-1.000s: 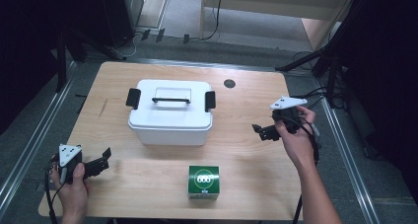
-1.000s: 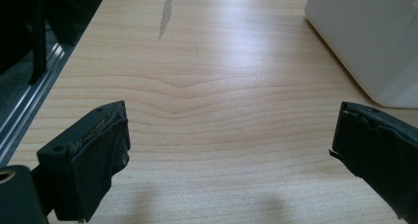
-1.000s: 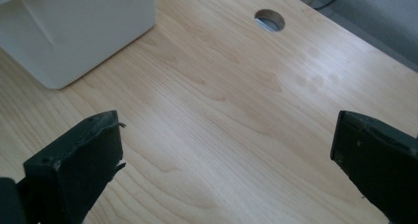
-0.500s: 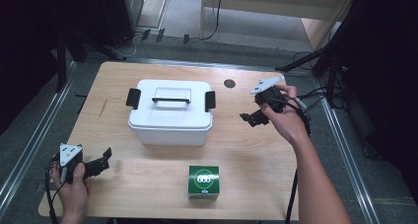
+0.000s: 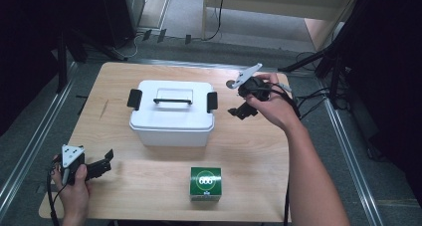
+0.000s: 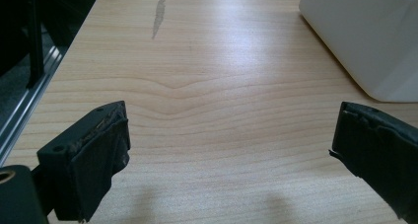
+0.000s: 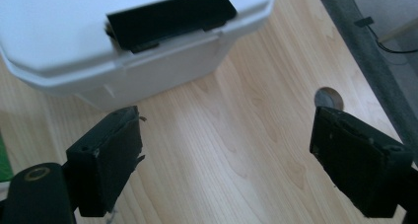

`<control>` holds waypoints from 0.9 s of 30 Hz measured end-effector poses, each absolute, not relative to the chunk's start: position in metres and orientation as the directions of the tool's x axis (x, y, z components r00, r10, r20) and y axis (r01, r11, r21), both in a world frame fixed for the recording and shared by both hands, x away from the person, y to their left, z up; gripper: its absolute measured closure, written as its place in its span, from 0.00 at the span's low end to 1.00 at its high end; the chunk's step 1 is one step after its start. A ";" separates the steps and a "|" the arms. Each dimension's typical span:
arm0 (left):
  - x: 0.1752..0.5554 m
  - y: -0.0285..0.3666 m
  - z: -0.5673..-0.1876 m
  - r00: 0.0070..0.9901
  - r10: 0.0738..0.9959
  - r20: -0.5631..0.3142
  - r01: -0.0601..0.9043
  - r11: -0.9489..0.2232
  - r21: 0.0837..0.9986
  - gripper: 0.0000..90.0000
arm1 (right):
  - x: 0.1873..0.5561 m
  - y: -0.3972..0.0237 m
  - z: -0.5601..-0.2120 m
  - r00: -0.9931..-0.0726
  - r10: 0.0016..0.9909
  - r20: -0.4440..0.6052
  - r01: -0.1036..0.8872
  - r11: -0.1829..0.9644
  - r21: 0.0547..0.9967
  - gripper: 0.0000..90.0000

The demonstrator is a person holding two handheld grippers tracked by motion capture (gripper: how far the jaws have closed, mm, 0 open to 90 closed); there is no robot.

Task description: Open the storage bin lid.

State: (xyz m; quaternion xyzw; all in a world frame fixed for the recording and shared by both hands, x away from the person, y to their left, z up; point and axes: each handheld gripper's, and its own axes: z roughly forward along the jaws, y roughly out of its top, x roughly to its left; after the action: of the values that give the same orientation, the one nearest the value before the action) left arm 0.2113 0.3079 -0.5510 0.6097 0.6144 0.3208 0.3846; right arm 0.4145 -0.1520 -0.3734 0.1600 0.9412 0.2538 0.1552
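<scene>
Pale wooden tabletop (image 5: 249, 151), smooth and lightly grained, carries a white plastic box (image 5: 171, 117) near its middle: rounded corners, a black handle (image 5: 172, 101) on the lid, a black latch (image 5: 212, 101) at each end. Well apart, near the front edge, sits a small green carton (image 5: 205, 183). The right claw (image 5: 238, 112) hangs just beside the box's right latch; its jaws have just been closing a little, yet stand wide with nothing between them. The step looks like an approach to that latch; next, the jaws would need to reach its flap. The left claw (image 5: 105, 159) rests open and empty at the front left.

Open claw (image 7: 224, 160) facing white box (image 7: 98, 36)
</scene>
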 end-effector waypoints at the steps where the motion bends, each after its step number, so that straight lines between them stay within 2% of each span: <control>1: 0.211 0.308 -0.551 0.039 0.996 -0.083 0.503 0.052 0.863 0.02 | 0.415 -0.148 -0.373 -0.908 0.365 -0.207 0.213 0.825 0.523 0.13; 10: 0.211 0.308 -0.551 0.043 0.995 -0.086 0.503 0.053 0.863 0.02 | 0.418 -0.117 -0.369 -0.936 0.302 -0.182 0.170 0.839 0.516 0.13; 11: 0.211 0.308 -0.551 0.043 0.995 -0.086 0.504 0.053 0.862 0.02 | 0.419 -0.111 -0.370 -0.939 0.294 -0.178 0.168 0.844 0.509 0.06; 12: 0.212 0.308 -0.551 0.042 0.995 -0.089 0.503 0.055 0.862 0.02 | 0.419 -0.111 -0.370 -0.939 0.294 -0.178 0.168 0.844 0.509 0.06; 13: 0.212 0.308 -0.551 0.042 0.995 -0.089 0.504 0.056 0.862 0.02 | 0.419 -0.107 -0.370 -0.944 0.283 -0.172 0.166 0.852 0.496 0.01; 17: 0.212 0.308 -0.551 0.041 0.995 -0.089 0.503 0.057 0.862 0.02 | 0.418 -0.095 -0.366 -0.955 0.260 -0.146 0.153 0.848 0.508 0.00; 27: 0.212 0.308 -0.551 0.040 0.995 -0.093 0.501 0.060 0.863 0.02 | 0.418 -0.069 -0.363 -0.958 0.232 -0.166 0.122 0.859 0.498 0.00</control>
State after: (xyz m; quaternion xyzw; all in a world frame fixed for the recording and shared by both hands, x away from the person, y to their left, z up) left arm 0.2125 0.3078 -0.5514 0.6074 0.6158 0.3176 0.3886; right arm 0.4180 -0.0689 -0.3625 0.0924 0.9576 0.2493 0.1106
